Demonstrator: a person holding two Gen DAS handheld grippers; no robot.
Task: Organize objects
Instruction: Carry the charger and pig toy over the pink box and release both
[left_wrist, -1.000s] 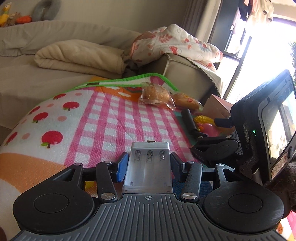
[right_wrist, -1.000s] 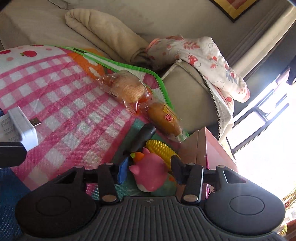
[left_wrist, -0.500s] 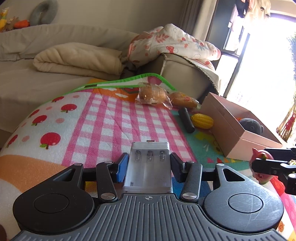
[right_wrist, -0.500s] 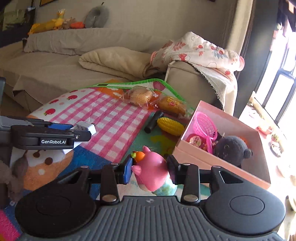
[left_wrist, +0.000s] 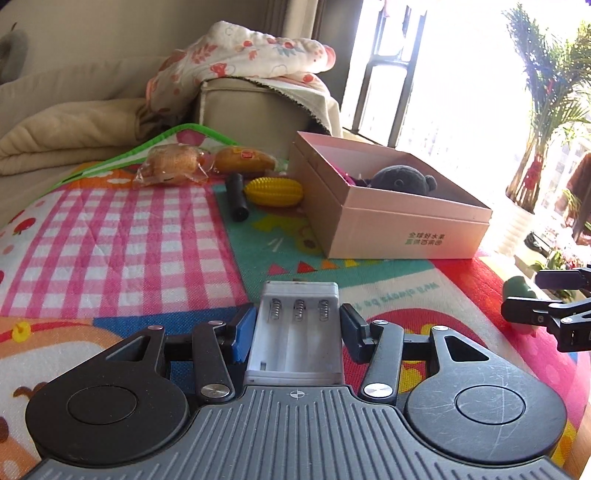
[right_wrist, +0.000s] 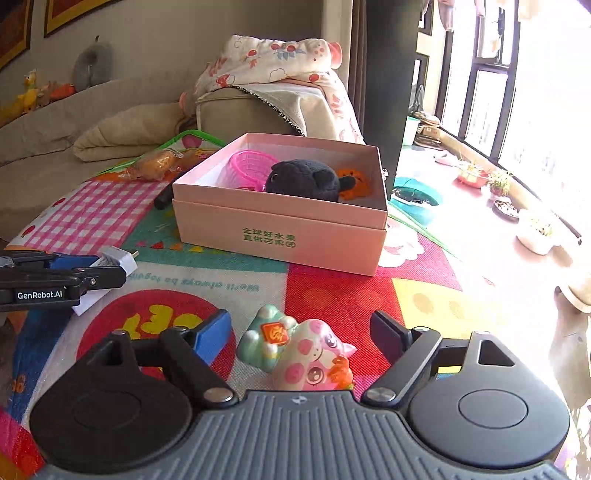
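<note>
The mat (right_wrist: 343, 295) lay under everything, with the pink box (right_wrist: 280, 232) open on it and a black plush (right_wrist: 303, 179), a pink basket (right_wrist: 247, 166) and an orange toy (right_wrist: 354, 179) inside. Left of the box lay the corn (left_wrist: 273, 191) and a black cylinder (left_wrist: 236, 197). My left claw (left_wrist: 297, 328) was clamped on the battery case (left_wrist: 297, 325), its long axis running straight ahead along my fingers, its 3 springs at the far end. My right claw (right_wrist: 301, 328) was opening, pads clear of the pig (right_wrist: 299, 350), which lay on its side on the mat between them, head toward me.
</note>
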